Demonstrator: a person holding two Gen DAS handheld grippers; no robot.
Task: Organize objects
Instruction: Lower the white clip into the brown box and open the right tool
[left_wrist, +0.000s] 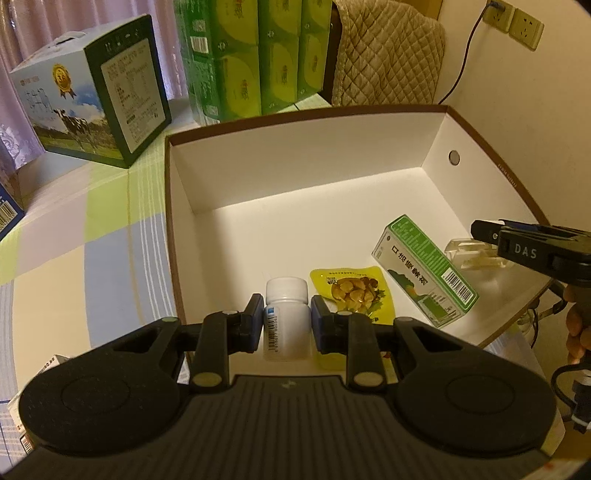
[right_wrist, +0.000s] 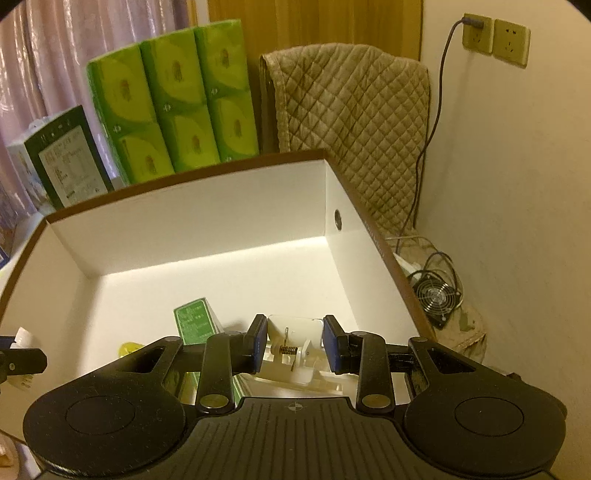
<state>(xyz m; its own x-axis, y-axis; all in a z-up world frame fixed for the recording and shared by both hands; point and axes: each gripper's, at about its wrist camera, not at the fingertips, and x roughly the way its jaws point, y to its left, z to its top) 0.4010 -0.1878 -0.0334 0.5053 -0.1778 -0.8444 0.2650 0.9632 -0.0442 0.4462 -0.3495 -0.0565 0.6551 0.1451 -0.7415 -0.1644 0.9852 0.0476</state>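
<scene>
Left gripper (left_wrist: 287, 321) clamps white bottle (left_wrist: 286, 314) at box (left_wrist: 295, 155) near edge; lower upright, then release. Right gripper (right_wrist: 294, 341) apparently pinches clear clip (right_wrist: 295, 343).

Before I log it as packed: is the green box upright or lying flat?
Lying flat. The green box rests on its long side on the floor of the white bin, beside the yellow snack packet.

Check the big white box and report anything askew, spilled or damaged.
Nothing spilled or damaged. The green carton lies on its side, skewed to the box walls, and the yellow snack pouch lies loosely beside the white bottle.
</scene>
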